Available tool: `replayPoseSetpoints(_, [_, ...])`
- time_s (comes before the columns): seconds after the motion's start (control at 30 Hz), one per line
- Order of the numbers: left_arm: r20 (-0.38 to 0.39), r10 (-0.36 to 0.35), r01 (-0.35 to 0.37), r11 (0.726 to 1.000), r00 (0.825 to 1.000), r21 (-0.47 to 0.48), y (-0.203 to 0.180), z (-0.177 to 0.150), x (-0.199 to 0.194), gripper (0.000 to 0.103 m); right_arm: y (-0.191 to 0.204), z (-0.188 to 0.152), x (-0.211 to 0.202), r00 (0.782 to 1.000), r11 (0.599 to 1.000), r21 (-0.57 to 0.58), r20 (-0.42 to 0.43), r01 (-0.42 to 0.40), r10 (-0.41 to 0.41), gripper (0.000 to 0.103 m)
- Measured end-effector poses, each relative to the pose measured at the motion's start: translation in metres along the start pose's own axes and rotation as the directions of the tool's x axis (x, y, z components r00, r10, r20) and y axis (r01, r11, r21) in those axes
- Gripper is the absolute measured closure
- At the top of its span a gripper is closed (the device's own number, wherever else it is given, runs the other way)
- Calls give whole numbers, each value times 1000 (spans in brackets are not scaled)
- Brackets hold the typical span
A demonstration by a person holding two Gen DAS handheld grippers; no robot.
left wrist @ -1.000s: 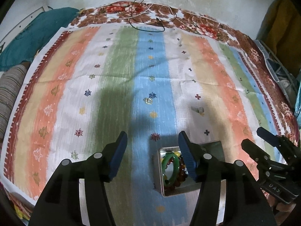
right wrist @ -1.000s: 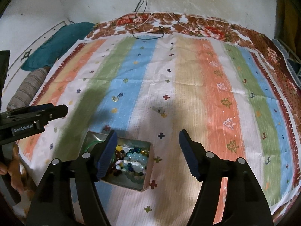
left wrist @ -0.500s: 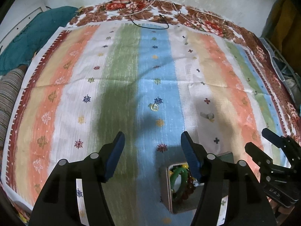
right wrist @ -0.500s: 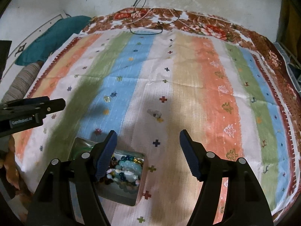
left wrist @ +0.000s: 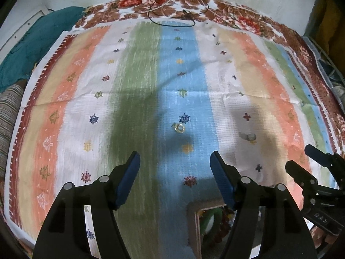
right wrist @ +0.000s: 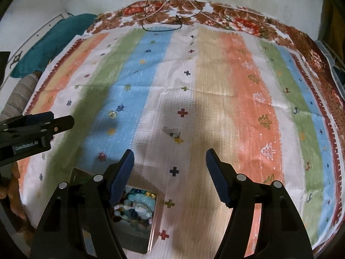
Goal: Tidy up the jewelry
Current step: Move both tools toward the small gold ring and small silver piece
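Observation:
A metal tin [right wrist: 154, 220] holding several bead bracelets [right wrist: 138, 205] sits on the striped cloth near me; in the left wrist view the tin [left wrist: 193, 226] shows a green bangle [left wrist: 208, 218]. A small gold ring [left wrist: 180, 127] lies on the blue stripe, also seen in the right wrist view [right wrist: 112, 114]. A small silver-white piece [left wrist: 248, 136] lies on the white stripe, and in the right wrist view [right wrist: 171, 132]. My left gripper [left wrist: 175, 164] is open and empty above the cloth, short of the ring. My right gripper [right wrist: 170, 163] is open and empty, short of the silver piece.
The striped cloth [right wrist: 248, 90] covers a bed with a floral sheet [left wrist: 237, 19] beneath. A black cable [left wrist: 172, 19] lies at the far edge by the wall. A teal pillow [left wrist: 32, 49] and a striped cushion [left wrist: 8, 112] lie at the left.
Both grippers have moved forward over the cloth; the tin has slid lower in both views and the ring and silver piece sit closer. Both stay open.

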State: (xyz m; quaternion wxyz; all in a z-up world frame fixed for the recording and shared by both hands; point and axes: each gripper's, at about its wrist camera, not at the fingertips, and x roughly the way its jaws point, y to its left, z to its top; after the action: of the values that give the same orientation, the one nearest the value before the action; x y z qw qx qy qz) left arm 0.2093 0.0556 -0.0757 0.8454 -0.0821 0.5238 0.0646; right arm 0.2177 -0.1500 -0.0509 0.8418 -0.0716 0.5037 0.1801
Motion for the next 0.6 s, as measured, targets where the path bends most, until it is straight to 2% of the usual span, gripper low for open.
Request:
replayPoseSetpoints(0.17, [-31, 15, -15, 1000, 999, -4, 4, 5, 19, 36, -1, 5, 8, 1000, 1000, 1, -12, 9, -9, 34])
replayPoseSetpoints(0.6, [-69, -1, -1, 1000, 998, -16, 3, 14, 42, 36, -4, 13, 36, 998, 1000, -8, -59, 25, -25, 34])
